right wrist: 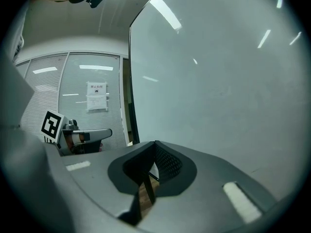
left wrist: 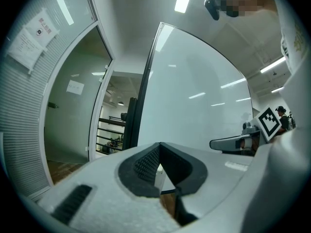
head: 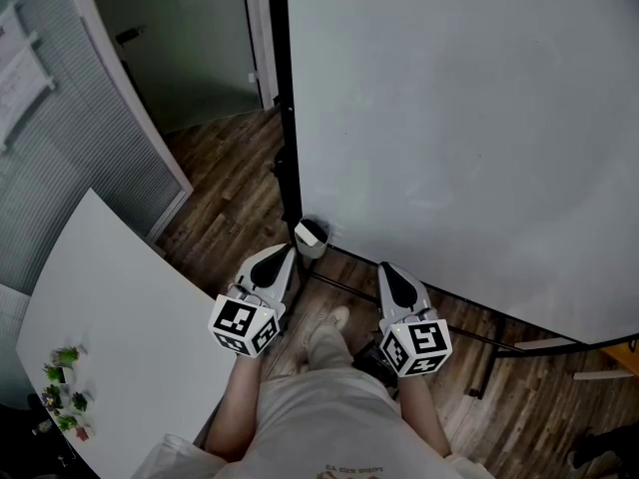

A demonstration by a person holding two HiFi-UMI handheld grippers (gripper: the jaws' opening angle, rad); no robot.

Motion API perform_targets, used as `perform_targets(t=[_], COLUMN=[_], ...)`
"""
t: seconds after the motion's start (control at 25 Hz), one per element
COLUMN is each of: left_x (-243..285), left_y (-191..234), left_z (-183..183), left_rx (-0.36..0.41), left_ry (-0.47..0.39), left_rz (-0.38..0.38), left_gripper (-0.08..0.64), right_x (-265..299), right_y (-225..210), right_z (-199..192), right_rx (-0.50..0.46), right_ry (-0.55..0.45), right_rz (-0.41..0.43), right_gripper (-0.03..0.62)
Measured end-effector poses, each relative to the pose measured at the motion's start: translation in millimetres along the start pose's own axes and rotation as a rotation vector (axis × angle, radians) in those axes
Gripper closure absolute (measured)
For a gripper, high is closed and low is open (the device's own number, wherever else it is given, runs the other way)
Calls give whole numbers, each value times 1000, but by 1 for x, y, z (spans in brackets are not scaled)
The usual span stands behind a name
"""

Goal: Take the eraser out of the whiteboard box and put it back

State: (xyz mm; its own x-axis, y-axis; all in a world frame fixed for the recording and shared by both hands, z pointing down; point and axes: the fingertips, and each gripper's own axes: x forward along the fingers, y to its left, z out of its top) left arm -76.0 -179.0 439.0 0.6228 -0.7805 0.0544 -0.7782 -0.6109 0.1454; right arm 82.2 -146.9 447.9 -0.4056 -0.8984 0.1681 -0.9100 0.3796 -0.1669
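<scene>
Two hand-held grippers are pointing toward the foot of a whiteboard [head: 469,138] while a person [head: 319,407] is standing in front of it on a wooden floor [head: 225,168]. Well to the left of the whiteboard, a white table [head: 130,307] is carrying a small cluster of green plants [head: 62,387] at its near end. Nearer the whiteboard, the left gripper [head: 288,253] is aiming at its lower left corner. Its jaws are pressed together with nothing between them. At that corner, beside the whiteboard's dark frame post [head: 287,118], the whiteboard box [head: 312,237] is sitting just ahead of the left gripper's tip and apart from it. Something dark is showing in its open top, too small to be told as the eraser. Further right, the right gripper [head: 386,267] is hovering just below the whiteboard's bottom edge, over the black bar [head: 449,327] of its stand. Its jaws are likewise closed on nothing. Each gripper's marker cube is facing up toward the camera, on the side away from the whiteboard.
</scene>
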Motion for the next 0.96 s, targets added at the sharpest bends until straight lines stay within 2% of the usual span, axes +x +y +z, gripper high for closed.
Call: perform_targets(t=[0.96], left_x=[11], left_y=[-5], left_z=[-3], left_rx=[1], left_ry=[7], left_rz=[-14], left_gripper=[560], right_x=[-1], right_y=[-9], right_z=[0], right_rx=[13], right_ry=[0], right_rz=[-3], right_gripper=[581])
